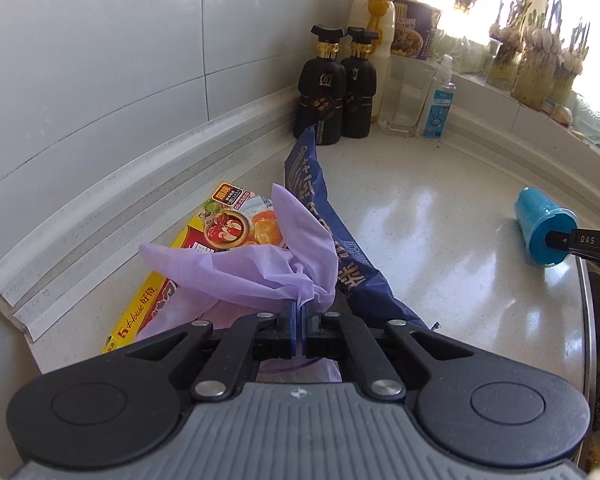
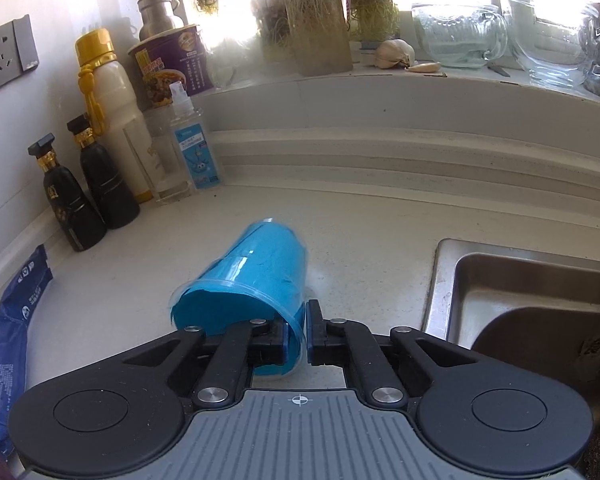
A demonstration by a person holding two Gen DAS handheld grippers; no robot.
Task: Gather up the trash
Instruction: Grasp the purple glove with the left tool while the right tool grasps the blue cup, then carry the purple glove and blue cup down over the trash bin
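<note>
My left gripper (image 1: 300, 312) was clamped on a bunched edge of the purple bag (image 1: 260, 264), which fanned out over the yellow box (image 1: 204, 240) and the blue wrapper (image 1: 320, 208) on the counter (image 1: 440, 220). My right gripper (image 2: 304, 336) pinched the rim of the blue cup (image 2: 256, 276), one finger inside the mouth, one outside. The cup was tipped on its side, long axis running away from me, mouth toward me, base pointing at the window ledge (image 2: 380, 92). It sat left of the sink (image 2: 520, 280).
</note>
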